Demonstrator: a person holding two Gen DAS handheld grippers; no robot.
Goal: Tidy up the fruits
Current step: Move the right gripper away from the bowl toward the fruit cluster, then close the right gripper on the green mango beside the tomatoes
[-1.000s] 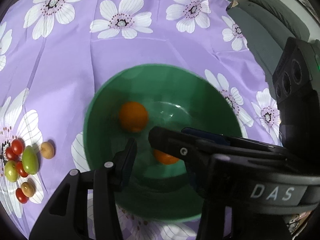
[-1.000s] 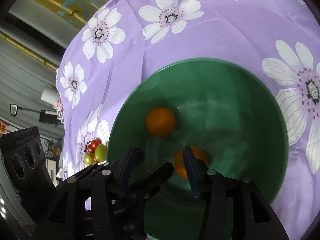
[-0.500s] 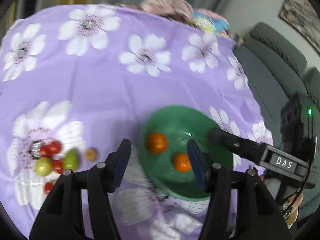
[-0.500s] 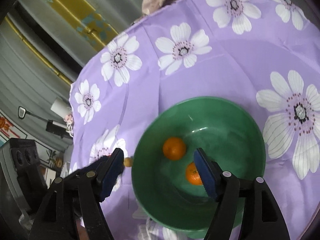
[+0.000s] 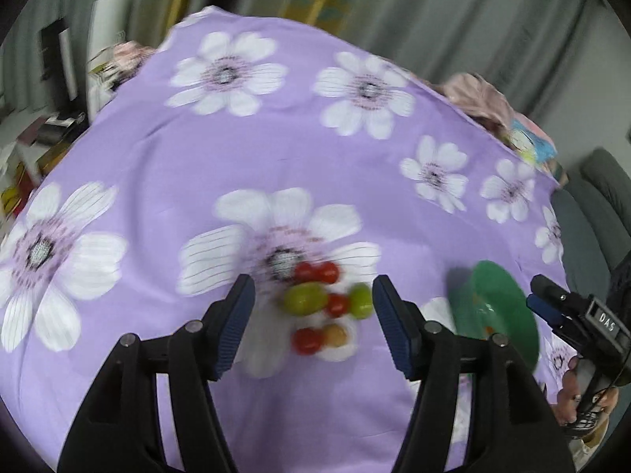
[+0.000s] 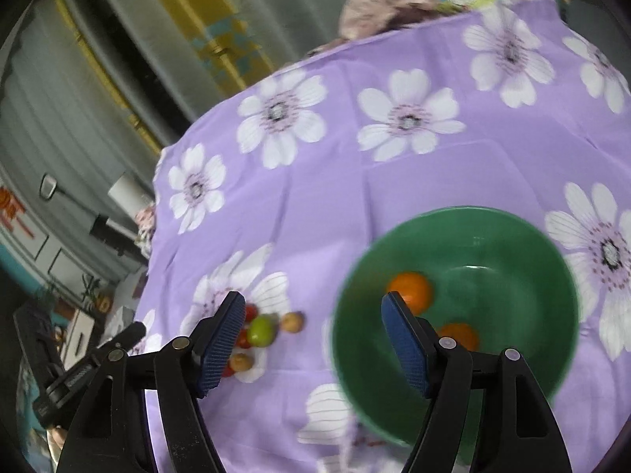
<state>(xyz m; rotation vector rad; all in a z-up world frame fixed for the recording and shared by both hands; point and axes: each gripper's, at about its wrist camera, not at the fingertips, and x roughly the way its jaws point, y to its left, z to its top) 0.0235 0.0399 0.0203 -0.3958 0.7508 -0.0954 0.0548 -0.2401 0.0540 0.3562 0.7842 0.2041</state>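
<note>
A cluster of small fruits lies on the purple flowered cloth: red cherry tomatoes (image 5: pixel 317 272), two green fruits (image 5: pixel 303 298) and a tan one (image 5: pixel 335 335). My left gripper (image 5: pixel 312 282) hovers above them with its jaws opening and nothing between the pads. The green bowl (image 6: pixel 512 244) holds two oranges (image 6: pixel 410 289). My right gripper (image 6: pixel 312 298) stands open over the cloth between the bowl's left rim and the fruit cluster (image 6: pixel 261 331), holding nothing. In the left wrist view the bowl (image 5: pixel 501 307) sits at the right, with the right gripper (image 5: pixel 568 315) beside it.
The purple cloth (image 5: pixel 236 149) covers the whole table. A grey sofa (image 5: pixel 599 205) stands to the right. Pink and blue bundles (image 6: pixel 386 4) lie past the table's far edge. A person's hand (image 5: pixel 579 402) holds the right gripper's handle.
Both grippers opened and left the two oranges in the bowl. The left one swung left from the bowl to above the small fruits. The right one rose and drew back over the bowl's left rim.
</note>
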